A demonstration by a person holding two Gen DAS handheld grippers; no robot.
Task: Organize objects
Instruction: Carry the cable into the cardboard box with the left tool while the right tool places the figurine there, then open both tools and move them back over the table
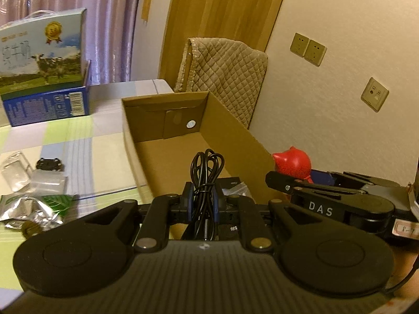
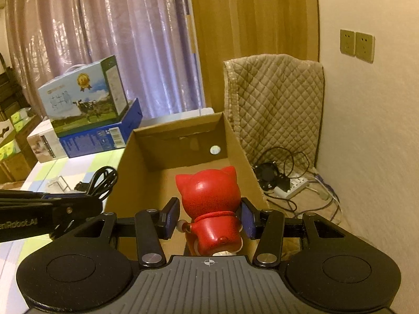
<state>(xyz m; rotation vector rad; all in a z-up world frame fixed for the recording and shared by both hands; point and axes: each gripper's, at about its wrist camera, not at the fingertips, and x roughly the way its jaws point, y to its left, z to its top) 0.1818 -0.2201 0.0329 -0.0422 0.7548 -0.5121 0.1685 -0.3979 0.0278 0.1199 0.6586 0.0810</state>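
Observation:
My left gripper point(image 1: 204, 196) is shut on a coiled black cable point(image 1: 205, 175) and holds it over the near end of an open cardboard box point(image 1: 235, 136). My right gripper point(image 2: 209, 217) holds a red cat figurine point(image 2: 209, 209) between its blue pads, above the same box point(image 2: 125, 172). The figurine point(image 1: 293, 164) and right gripper point(image 1: 272, 178) show at the right of the left wrist view. The left gripper point(image 2: 99, 198) with the cable point(image 2: 103, 180) shows at the left of the right wrist view. Some dark items lie in the box under the left gripper.
On the checked tablecloth point(image 1: 78, 136) left of the box lie clear bags point(image 1: 28, 175), a foil packet point(image 1: 26, 209) and a small black part point(image 1: 49, 163). Stacked cartons point(image 1: 44, 70) stand behind. A quilted cover point(image 2: 275, 104), power strip and wires point(image 2: 290, 185) lie right of the box.

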